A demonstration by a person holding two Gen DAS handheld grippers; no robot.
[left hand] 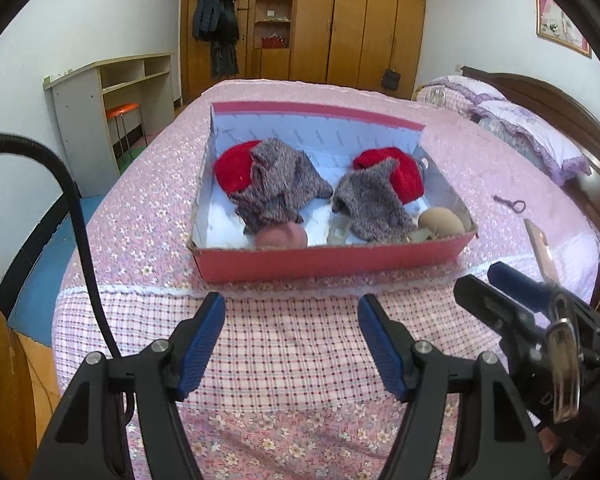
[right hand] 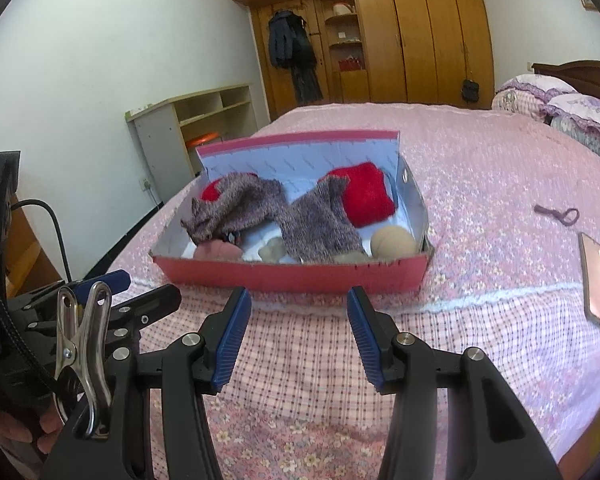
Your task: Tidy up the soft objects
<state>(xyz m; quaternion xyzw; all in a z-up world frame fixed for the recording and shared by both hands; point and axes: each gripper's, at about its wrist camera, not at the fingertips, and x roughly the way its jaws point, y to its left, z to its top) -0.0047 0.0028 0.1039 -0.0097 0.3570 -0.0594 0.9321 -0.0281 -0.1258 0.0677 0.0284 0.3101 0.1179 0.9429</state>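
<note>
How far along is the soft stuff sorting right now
Looks mostly done: two grey knitted pieces, two red plush pieces and a tan ball already lie in the pink box. Nothing is in hand; left gripper and right gripper are open and empty, short of the box.

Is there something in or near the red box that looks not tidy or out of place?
Yes. In the red box, two grey knitted pieces lie crumpled, each draped partly over a red soft item. On the bed, right of the box, lie a phone and a small purple loop.
</note>
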